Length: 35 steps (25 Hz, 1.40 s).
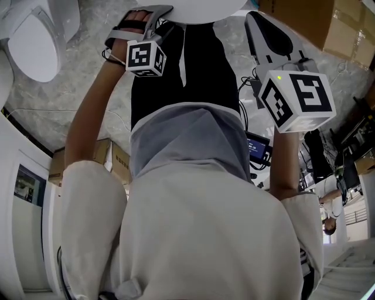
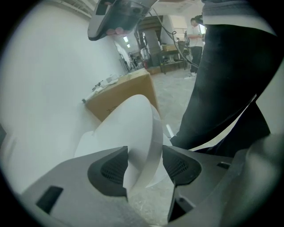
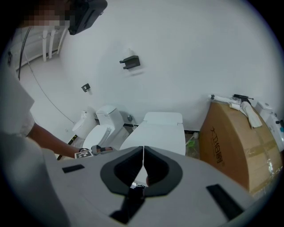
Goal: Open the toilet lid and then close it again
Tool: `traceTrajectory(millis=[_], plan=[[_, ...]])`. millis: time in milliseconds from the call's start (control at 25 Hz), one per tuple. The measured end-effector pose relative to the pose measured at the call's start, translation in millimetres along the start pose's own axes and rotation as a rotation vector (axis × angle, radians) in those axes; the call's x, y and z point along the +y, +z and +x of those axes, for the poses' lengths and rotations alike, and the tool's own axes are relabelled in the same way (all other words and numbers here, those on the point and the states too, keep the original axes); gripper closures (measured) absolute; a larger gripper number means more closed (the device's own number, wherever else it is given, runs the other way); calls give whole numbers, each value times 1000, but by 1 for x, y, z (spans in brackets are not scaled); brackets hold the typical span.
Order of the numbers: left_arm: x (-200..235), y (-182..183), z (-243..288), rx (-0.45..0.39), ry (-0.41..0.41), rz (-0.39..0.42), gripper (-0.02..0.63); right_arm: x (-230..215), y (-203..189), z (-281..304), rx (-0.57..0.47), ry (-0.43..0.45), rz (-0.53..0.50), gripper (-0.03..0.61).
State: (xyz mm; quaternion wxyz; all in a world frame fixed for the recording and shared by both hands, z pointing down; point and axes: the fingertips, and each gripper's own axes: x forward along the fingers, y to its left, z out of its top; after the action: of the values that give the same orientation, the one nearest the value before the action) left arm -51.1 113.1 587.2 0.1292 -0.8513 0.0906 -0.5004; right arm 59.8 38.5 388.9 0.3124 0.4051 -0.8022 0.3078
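Head view shows the left gripper [image 1: 153, 16] reaching to the white toilet lid [image 1: 205, 7] at the top edge, with the right gripper [image 1: 261, 29] held near it. Left gripper view: the jaws stand partly apart and clamp the lid's front rim. Right gripper view: the jaws are pressed together and hold nothing. The lid lies low, nearly flat, so I judge that either lifting has hardly begun or closing is almost finished.
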Motion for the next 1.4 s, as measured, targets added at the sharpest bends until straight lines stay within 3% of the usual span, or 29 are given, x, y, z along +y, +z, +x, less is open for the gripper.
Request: traceTrajectory(millis=[520,960,1400], plan=[[-39,-19,37,33,-64,-87,402,0,-27,22,51,14,17,568],[-64,-44,69,65,-105,-3,416,-5,-42,41,92,17,3,567],[-83,-68,101,128,-156,-19,423,-3,-53,61,122,36,22,566]])
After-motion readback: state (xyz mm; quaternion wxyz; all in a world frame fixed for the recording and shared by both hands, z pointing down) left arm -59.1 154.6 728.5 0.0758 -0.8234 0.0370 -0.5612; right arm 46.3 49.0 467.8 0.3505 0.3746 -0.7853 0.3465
